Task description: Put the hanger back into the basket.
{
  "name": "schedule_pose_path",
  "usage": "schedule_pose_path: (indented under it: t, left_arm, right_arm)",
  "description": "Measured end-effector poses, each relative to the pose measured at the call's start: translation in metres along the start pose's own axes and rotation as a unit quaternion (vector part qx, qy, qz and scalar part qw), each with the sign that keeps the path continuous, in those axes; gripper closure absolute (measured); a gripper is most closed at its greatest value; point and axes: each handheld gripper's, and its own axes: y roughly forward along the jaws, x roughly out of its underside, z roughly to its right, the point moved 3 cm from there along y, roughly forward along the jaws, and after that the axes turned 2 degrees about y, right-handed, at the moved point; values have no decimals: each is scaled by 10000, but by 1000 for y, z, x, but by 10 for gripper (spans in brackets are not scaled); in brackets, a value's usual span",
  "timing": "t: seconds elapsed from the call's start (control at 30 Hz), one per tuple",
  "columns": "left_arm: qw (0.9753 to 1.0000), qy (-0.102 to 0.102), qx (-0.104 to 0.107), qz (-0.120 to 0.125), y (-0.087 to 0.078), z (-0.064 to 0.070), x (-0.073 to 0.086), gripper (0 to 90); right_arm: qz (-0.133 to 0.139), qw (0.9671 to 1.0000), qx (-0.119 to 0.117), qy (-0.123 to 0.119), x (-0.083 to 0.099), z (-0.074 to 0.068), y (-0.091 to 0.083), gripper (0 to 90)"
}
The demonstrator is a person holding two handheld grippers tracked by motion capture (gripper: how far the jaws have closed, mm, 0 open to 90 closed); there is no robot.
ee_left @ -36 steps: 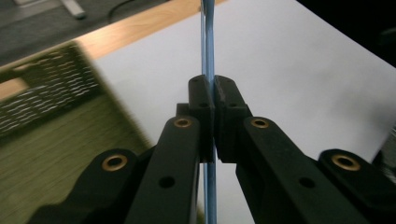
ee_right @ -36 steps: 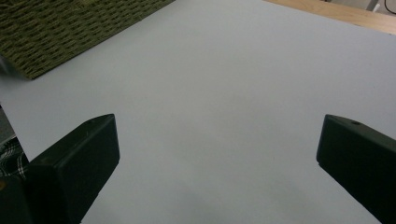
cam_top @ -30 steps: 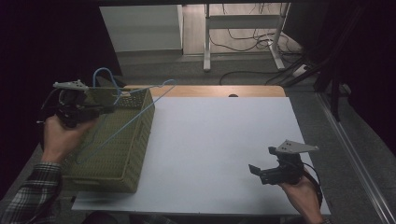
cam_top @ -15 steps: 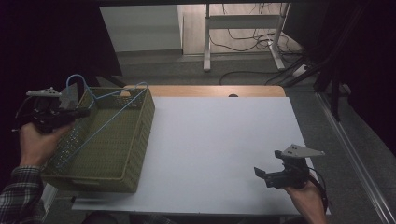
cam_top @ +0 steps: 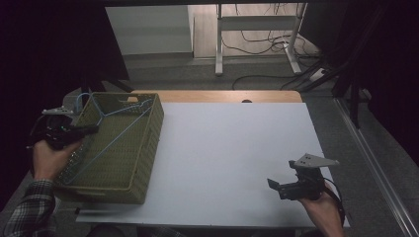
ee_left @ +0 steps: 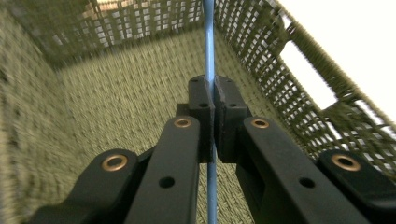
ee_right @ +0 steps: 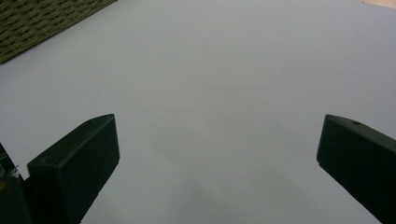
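My left tool (cam_top: pixel 74 131) sits at the left rim of the woven basket (cam_top: pixel 148 148), jaws pinched tight on a thin blue wire of the hanger (cam_top: pixel 116 133); in the left gripper view the wire (ee_left: pixel 208 56) runs straight up out of the clamped pads and on toward the far basket wall (ee_left: pixel 261 51). So the hanger lies ahead of and to the right of that tool, its long bar slanting from the basket's near-left corner up to the far-right, hook end near the far-left corner by the tool. Hanger sits mostly inside the basket, resting across the rim, I'd say; can't tell if any part touches the bottom.

Left hand is the near one by far. My right tool (cam_top: pixel 291 186) is well apart, low over the near-right of the white table (cam_top: pixel 232 148), jaws spread wide (ee_right: pixel 215 154) with nothing between them, only bare table and a corner of basket (ee_right: pixel 42 23) far off.

Hanger looks like a light-blue, thin wire, triangular frame. Likely springy, may swing once lifted.
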Motion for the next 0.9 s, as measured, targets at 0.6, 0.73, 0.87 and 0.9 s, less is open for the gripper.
schedule_pose_path:
  t: [0.6, 0.73, 0.87, 0.9]
  left_arm:
    - [9942, -100, -938, -523, 21, -6, 15, 682]
    - [9971, 42, -744, -150, 9, 12, 8, 443]
    - [9991, 227, -194, 303, -2, 49, 5, 306]
    - [9987, 272, 11, 427, -4, 62, 5, 273]
  right_arm:
    - [-150, 9999, 12, -60, 5, -2, 5, 0]
    - [-129, 9999, 16, -48, 4, -2, 2, 0]
    - [-54, 10000, 12, -33, 4, -3, -3, 0]
    - [-47, 10000, 8, -15, 5, -3, -4, 0]
